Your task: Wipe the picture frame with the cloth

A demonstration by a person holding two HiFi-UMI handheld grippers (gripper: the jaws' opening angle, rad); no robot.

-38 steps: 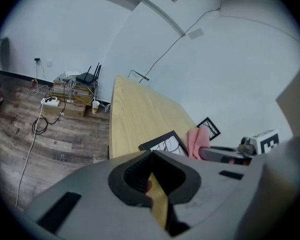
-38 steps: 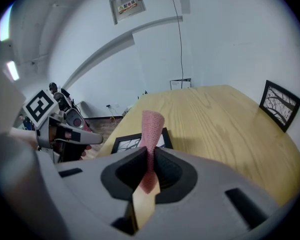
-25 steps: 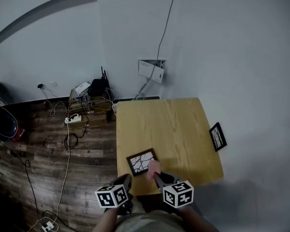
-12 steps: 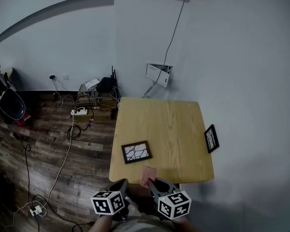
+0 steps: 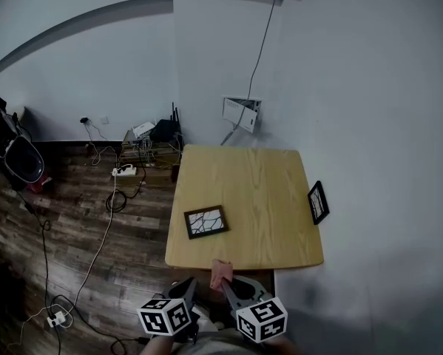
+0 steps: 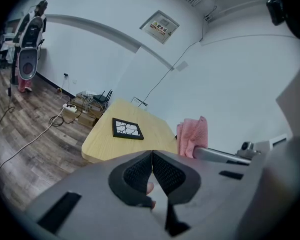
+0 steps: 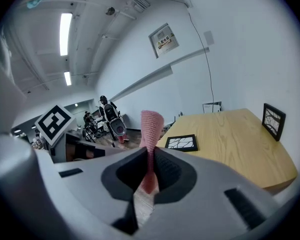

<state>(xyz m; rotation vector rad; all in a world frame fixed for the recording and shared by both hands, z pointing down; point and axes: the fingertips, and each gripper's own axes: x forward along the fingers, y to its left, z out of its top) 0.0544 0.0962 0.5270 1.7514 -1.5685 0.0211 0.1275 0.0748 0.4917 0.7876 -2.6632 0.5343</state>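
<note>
A black picture frame (image 5: 205, 222) with a white cracked pattern lies flat near the front left corner of the wooden table (image 5: 258, 191); it also shows in the left gripper view (image 6: 127, 129) and the right gripper view (image 7: 182, 142). My right gripper (image 5: 225, 279) is shut on a pink cloth (image 5: 220, 274), which stands up between its jaws (image 7: 151, 129), off the table's near edge. My left gripper (image 5: 191, 285) is shut and holds nothing (image 6: 152, 156). Both hang in front of the table, short of the frame.
A second black frame (image 5: 318, 202) stands at the table's right edge. Left of the table, on the wooden floor, are a power strip (image 5: 123, 171), cables and a low shelf with devices (image 5: 151, 135). A white wall rises behind the table.
The view has drawn back from the table. Both grippers, which were over the table's near edge next to the flat frame, are now off the edge and farther from it.
</note>
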